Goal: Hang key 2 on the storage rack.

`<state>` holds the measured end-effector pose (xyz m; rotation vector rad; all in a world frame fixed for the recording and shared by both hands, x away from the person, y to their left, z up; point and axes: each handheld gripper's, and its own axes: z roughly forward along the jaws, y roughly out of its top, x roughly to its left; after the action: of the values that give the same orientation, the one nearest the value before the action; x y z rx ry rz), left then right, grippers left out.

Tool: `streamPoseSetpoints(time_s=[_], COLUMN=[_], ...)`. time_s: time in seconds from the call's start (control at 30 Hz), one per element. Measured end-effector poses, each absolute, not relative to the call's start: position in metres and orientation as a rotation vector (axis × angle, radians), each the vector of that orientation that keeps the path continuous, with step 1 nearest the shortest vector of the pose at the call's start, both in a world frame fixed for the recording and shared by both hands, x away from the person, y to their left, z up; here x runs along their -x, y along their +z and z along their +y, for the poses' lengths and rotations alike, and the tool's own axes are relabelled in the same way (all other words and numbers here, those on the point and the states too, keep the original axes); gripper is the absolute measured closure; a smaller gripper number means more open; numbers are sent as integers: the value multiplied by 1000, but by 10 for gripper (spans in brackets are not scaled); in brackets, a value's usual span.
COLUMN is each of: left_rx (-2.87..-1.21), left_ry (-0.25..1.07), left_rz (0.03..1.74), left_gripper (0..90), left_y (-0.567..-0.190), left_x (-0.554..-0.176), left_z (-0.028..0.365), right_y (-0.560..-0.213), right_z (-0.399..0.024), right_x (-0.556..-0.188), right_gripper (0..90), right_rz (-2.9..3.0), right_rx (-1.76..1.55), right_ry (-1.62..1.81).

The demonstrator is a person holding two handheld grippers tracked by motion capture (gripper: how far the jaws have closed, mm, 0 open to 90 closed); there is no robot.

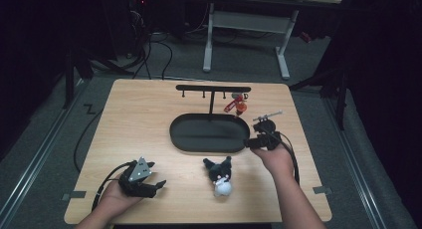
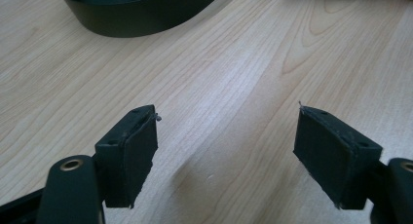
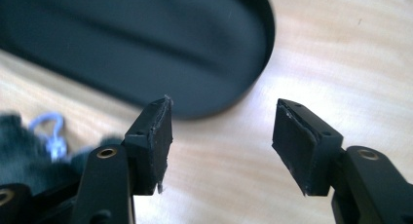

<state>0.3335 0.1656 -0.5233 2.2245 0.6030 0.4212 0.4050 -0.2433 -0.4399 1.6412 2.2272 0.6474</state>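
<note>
On the table [image 1: 149, 109], one plush toy [image 1: 220, 175], one tray [image 1: 209, 133], two spread, empty claws.

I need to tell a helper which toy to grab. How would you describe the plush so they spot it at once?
On the wooden table, find the black oval tray. Just in front of its near rim lies the plush toy: black ears and head, white face and belly, the only soft thing there.

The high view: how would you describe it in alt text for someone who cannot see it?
A person holds a left gripper and a right gripper, both open, over a wooden table. A black-and-white plush toy lies between them, before a black oval tray with a hook rack.
</note>
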Motion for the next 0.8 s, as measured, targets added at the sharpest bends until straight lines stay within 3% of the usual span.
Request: streamPoseSetpoints(time_s=[0.4, 0.6, 0.73, 0.77, 0.8], left_rx=[-2197, -2177, -2162, -2159, -2121], left_ry=[341, 243, 244, 284, 350], left_rz=[598, 607, 639, 649, 689], left_gripper=[319, 421, 674, 674, 846], left_y=[-521, -517, -511, -509, -506], left_x=[-319, -312, -311, -311, -310], left_z=[148, 126, 104, 97, 84], right_y=[-502, -512, -510, -511, -510], right_z=[-269, -280, -282, -283, -283], right_x=[-306, -270, -262, -262, -261], right_gripper=[401, 430, 425, 427, 428], right_rz=[2046, 1974, 2007, 2015, 2009], right_rx=[-1537, -1487, -1489, -1493, -1491], right_ry=[855, 951, 1024, 1037, 1060])
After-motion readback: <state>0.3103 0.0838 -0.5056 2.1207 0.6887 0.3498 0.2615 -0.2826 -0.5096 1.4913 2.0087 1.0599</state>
